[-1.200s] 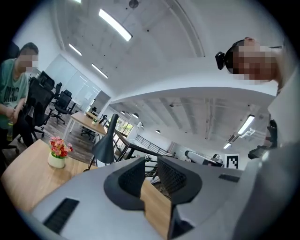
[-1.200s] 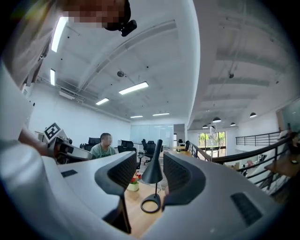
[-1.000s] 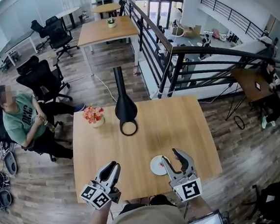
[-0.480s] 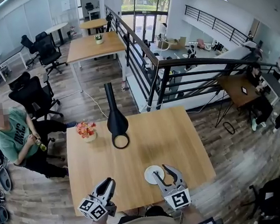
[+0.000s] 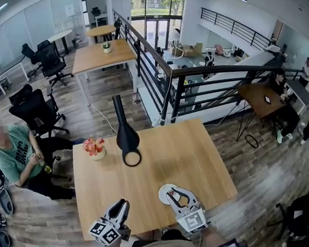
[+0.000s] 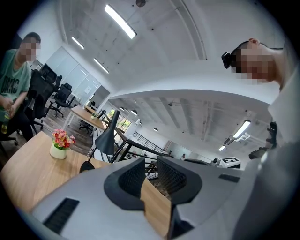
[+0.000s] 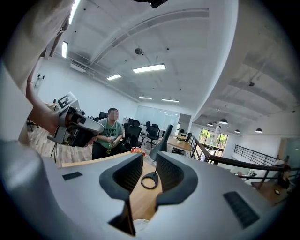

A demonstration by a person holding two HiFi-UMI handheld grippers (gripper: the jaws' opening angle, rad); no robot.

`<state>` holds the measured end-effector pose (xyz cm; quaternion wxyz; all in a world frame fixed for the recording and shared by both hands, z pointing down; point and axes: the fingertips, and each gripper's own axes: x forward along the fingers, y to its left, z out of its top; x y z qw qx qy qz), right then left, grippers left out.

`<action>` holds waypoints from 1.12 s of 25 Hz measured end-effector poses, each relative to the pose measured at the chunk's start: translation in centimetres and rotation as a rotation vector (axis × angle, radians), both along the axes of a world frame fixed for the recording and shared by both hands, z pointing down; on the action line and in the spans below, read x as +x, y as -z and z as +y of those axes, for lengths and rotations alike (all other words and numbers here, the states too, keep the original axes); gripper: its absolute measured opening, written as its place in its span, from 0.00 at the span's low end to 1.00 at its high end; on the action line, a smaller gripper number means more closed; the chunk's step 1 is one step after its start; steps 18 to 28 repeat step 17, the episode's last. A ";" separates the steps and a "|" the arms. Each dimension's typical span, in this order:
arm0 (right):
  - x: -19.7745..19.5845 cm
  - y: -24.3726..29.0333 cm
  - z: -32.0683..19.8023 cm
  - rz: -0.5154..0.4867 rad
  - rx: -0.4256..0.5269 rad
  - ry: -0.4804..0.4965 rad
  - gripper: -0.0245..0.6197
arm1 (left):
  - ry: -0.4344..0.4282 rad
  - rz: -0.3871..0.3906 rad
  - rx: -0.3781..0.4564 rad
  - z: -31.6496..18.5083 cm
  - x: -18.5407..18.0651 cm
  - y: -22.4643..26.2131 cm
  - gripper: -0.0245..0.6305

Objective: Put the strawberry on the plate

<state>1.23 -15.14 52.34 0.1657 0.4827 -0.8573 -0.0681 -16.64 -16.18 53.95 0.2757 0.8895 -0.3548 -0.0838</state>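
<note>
Right jaws: we see the right gripper narrowed, having just been closing; a gap remains and nothing sits between the pads.
Left jaws: the left gripper is partly spread and empty, at the worktop's near edge.
Strawberry: a small red speck on the white plate, at the right jaws' tips.

Lamp, flower pot obstruct far left of table
</note>
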 end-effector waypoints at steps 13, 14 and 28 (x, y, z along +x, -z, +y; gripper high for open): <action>1.3 0.6 -1.2 -0.074 0.005 -0.032 0.17 | -0.017 -0.009 -0.001 -1.1 0.8 0.0 0.13; 1.3 0.7 -1.3 -0.077 0.006 -0.030 0.17 | -0.021 -0.009 -0.002 -1.2 1.0 0.1 0.13; 1.2 1.4 -1.5 -0.084 0.011 -0.022 0.17 | -0.034 -0.010 -0.004 -1.3 1.6 0.2 0.13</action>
